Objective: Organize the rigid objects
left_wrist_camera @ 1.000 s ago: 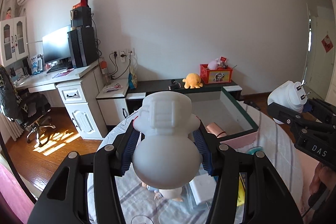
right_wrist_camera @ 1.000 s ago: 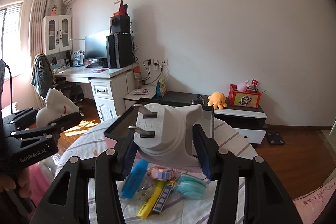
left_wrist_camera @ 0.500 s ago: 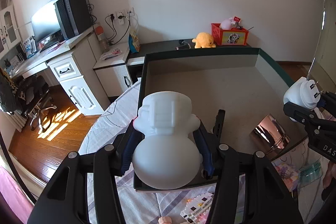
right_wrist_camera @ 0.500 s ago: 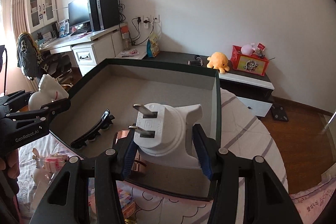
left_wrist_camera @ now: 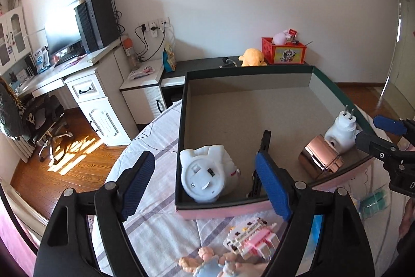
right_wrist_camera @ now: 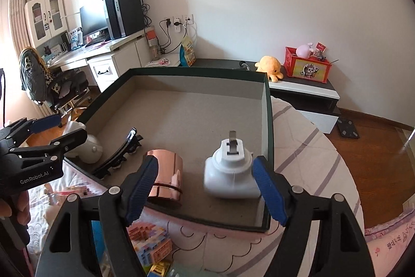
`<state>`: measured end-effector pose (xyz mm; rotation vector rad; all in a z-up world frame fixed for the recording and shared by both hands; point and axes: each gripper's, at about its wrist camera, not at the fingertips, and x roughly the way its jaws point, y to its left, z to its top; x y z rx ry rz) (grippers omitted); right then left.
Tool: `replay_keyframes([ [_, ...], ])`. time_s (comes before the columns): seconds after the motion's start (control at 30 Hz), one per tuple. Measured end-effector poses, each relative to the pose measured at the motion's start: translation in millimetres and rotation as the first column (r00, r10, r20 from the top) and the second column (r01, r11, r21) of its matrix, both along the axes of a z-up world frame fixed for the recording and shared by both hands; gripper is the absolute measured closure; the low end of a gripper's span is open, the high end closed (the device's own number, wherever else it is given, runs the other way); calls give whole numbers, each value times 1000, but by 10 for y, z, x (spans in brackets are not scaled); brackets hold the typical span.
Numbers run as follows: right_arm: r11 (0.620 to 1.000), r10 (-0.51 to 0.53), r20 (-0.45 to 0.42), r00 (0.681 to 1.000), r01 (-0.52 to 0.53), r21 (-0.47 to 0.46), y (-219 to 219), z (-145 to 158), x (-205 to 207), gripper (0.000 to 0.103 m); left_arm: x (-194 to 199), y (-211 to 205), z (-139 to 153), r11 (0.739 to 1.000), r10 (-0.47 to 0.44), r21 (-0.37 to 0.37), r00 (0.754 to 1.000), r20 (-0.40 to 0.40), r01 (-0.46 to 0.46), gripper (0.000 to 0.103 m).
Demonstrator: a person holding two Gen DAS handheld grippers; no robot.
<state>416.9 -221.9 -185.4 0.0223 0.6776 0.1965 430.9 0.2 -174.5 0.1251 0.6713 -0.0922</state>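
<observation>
White and lying on its side, the figurine (left_wrist_camera: pixel 207 173) rests in the near-left corner of the box (left_wrist_camera: pixel 259 73) in the left wrist view, base facing the camera. The left gripper (left_wrist_camera: pixel 207 183) hangs above it, jaws released and apart from it. A black clip (left_wrist_camera: pixel 260 162) lies beside it.

In the right wrist view the plug (right_wrist_camera: pixel 230 173) stands in the box's near-right corner, prongs up, next to a copper roll (right_wrist_camera: pixel 164 175). The right gripper (right_wrist_camera: pixel 206 188) has its jaws released, holding nothing.
</observation>
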Motion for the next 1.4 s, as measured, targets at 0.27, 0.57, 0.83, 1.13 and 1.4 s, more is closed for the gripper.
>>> replay_keyframes([
  [0.27, 997, 21, 171, 985, -33, 64, 246, 523, -1118, 21, -1221, 150, 496, 998, 49, -58, 979, 200, -38, 6],
  [0.57, 998, -34, 329, 944, 16, 57, 504, 904, -2224, 0, -2416, 95, 936, 995, 86, -77, 926, 367, -62, 0],
  [0.83, 998, -55, 408, 911, 36, 53, 552, 1093, -2838, 0, -3016, 129, 1161, 992, 106, -107, 888, 447, -65, 0],
  [1.13, 997, -68, 449, 891, 48, 56, 524, 1200, -3138, 0, -3240, 94, 1224, 993, 104, -105, 876, 471, -62, 0],
  [1.4, 997, -73, 450, 890, 59, 47, 522, 1187, -3138, 0, -3173, 78, 1167, 993, 97, -108, 885, 456, -53, 0],
])
